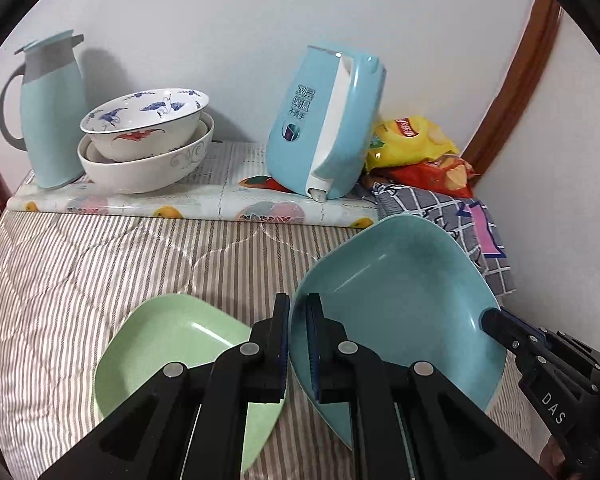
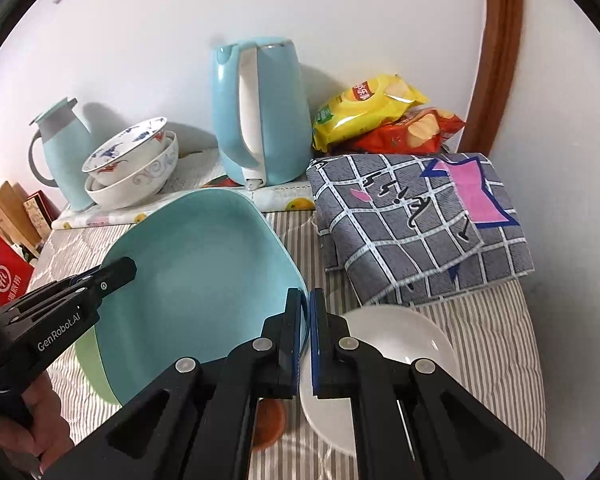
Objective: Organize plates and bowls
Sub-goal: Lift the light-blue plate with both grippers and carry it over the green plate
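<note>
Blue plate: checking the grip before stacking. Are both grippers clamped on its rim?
Yes. The left gripper and right gripper each pinch the blue plate's rim on opposite sides.

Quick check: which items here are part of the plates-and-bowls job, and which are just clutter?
Job: blue plate held by both grippers, green plate, white plate, stacked bowls.
Clutter: kettle, thermos jug, chip bags, folded cloth.

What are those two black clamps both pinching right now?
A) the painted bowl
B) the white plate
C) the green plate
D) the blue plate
D: the left gripper and the right gripper each clamp an opposite edge of the blue plate, tilted above the green plate.
</note>
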{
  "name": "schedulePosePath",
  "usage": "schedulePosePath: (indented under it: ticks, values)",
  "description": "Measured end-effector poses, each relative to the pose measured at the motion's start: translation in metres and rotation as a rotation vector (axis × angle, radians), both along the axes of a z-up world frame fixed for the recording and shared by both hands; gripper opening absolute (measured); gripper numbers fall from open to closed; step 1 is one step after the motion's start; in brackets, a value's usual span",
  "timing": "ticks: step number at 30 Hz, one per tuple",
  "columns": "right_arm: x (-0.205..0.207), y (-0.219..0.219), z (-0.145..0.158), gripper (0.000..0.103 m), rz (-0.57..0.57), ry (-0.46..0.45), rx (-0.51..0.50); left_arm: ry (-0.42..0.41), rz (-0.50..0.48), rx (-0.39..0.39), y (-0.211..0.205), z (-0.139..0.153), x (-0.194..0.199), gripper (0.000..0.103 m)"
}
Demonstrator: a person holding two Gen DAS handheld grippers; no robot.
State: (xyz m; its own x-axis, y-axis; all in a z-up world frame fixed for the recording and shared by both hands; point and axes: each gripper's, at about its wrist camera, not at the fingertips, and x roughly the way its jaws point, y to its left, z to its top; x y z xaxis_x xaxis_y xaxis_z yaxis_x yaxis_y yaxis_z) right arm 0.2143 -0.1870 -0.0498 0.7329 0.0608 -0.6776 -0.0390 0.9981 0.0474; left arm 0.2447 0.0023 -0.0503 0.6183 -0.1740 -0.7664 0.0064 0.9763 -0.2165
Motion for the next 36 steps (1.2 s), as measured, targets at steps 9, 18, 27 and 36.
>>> schedulePosePath:
  ticks: [9, 18, 27, 36]
  values:
    - [-0.039, -0.003, 0.011, 0.004, -0.013, -0.035, 0.020, -0.019, -0.009, -0.001, -0.002, 0.016, -0.033, 0.009]
    - [-0.065, 0.000, 0.023, 0.004, -0.022, -0.069, 0.022, -0.049, -0.010, -0.003, 0.001, 0.031, -0.055, 0.009]
    - [-0.072, 0.011, 0.028, 0.004, -0.006, -0.082, 0.035, -0.056, 0.006, -0.002, 0.015, 0.036, -0.063, 0.009]
    - [-0.068, 0.028, 0.030, 0.004, 0.018, -0.089, 0.033, -0.058, 0.032, -0.004, 0.031, 0.039, -0.063, 0.009]
